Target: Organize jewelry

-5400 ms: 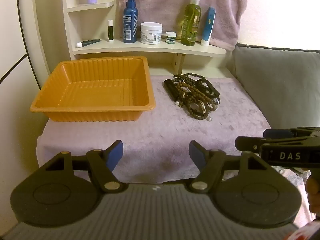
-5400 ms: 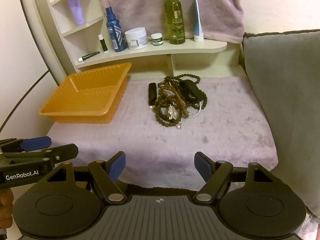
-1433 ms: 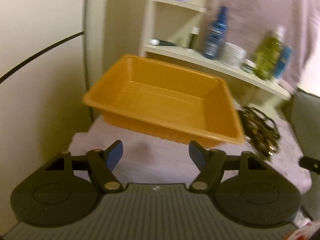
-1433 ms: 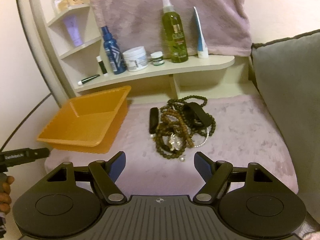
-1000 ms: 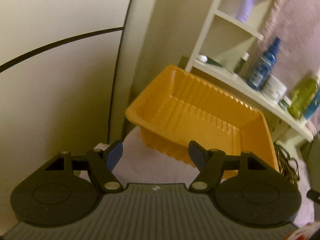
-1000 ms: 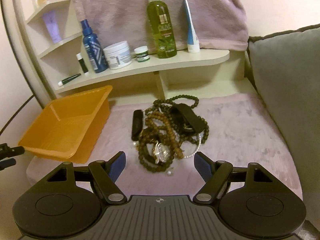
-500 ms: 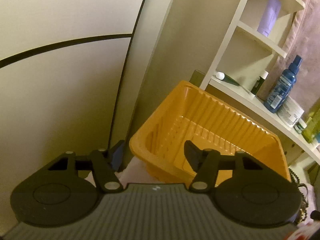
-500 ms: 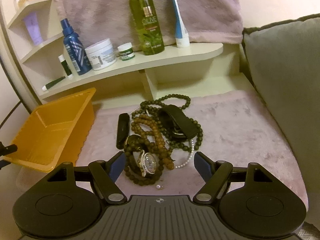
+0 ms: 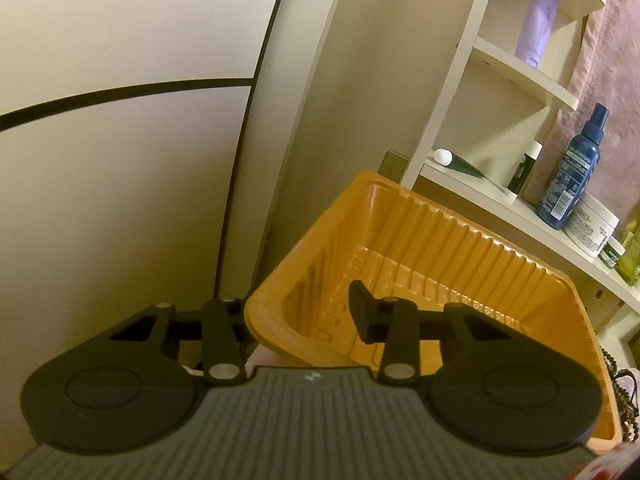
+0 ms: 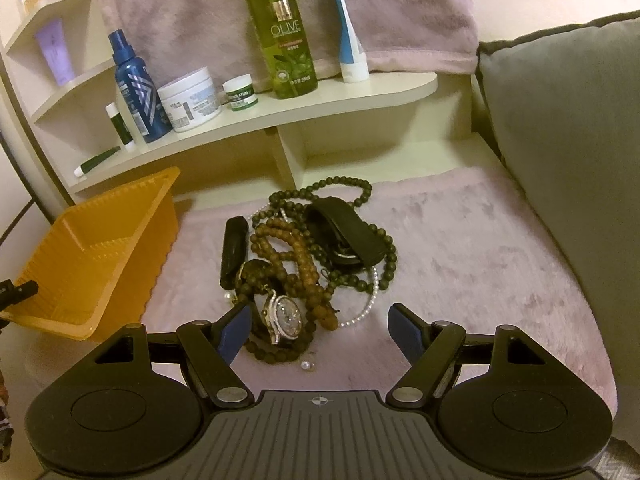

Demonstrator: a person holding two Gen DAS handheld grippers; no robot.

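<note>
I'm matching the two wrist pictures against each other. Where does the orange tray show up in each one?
Left wrist view: the orange tray fills the lower right, its near corner between the closing left gripper fingers.
Right wrist view: the orange tray sits at the left edge, beside the jewelry pile.
Shared landmark: the blue spray bottle on the shelf.

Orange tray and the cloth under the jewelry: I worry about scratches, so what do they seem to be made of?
The orange tray looks like thin moulded plastic: glossy, ribbed walls, rolled rim. The cloth looks like soft plush fabric, mauve, with a brushed, uneven nap; probably gentle on the jewelry.
</note>
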